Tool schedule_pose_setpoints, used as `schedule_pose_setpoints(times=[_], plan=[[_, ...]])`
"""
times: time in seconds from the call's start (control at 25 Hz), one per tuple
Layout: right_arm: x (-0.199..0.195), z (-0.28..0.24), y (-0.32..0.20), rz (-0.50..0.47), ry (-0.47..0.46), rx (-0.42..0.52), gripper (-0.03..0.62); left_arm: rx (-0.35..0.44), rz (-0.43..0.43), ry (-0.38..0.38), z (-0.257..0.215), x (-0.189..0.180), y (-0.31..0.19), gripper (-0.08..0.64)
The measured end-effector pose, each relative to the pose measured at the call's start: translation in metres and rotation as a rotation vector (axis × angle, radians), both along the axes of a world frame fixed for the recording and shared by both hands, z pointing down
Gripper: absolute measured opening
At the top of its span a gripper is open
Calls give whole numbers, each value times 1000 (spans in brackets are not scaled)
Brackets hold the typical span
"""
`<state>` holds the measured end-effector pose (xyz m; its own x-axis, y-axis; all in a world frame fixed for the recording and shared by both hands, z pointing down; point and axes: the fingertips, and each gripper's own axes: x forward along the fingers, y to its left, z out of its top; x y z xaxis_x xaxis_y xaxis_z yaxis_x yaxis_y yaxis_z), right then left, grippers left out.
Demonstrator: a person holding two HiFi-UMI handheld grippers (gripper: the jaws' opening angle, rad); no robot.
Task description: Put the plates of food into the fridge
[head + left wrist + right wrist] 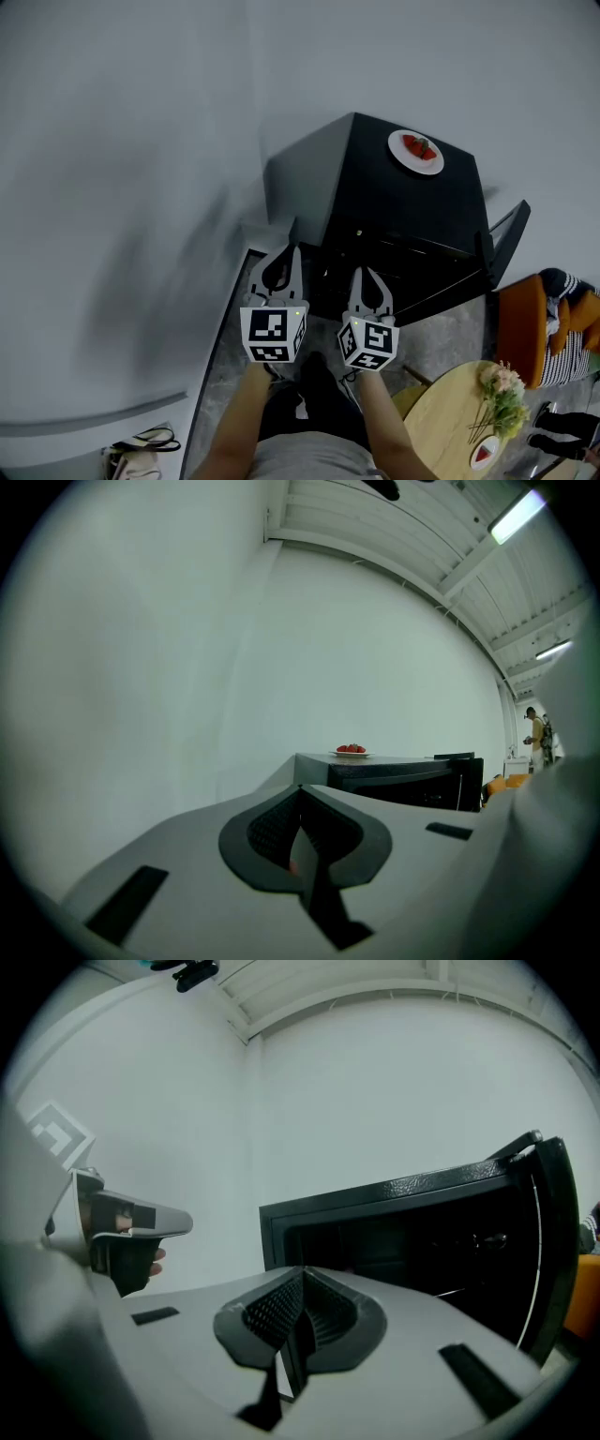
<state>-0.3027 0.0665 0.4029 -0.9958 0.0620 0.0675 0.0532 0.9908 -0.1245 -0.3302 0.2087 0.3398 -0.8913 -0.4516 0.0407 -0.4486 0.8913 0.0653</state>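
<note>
Head view: the left tongs (289,251) and right tongs (366,274) are hovering before the one black fridge (394,202), its door (506,239) standing open. Two plates are showing: the strawberry plate (415,151) sitting on the fridge top, the second plate (484,453) lying on the round surface (441,412) beside flowers (502,389).

Left gripper view: its jaws are meeting, gripping nothing.

Right gripper view: likewise closed and bare.

Fetching a plate seems in hand; next, the tongs need opening at a rim.
</note>
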Motion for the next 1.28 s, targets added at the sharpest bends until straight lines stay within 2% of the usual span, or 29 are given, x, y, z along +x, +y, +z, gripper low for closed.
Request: schedule_pose_setpoints(times=[0.28,0.6,0.8,0.92,1.08,1.28], plan=[[44,-3,2,60,-13,-13,12,0,53,-9,-2,33,1,9],[122,10,-19,202,26,-28,12,-11,201,55,23,83,-29,9],[183,21,-62,339,49,-73,12,-23,336,90,35,120,-86,9],[224,29,-95,446,58,-107,12,-48,451,105,45,151,-131,9],[286,38,-142,585,65,-120,12,-85,611,120,57,202,-201,9],[378,40,-212,739,47,-139,12,-98,754,113,58,280,-290,9]])
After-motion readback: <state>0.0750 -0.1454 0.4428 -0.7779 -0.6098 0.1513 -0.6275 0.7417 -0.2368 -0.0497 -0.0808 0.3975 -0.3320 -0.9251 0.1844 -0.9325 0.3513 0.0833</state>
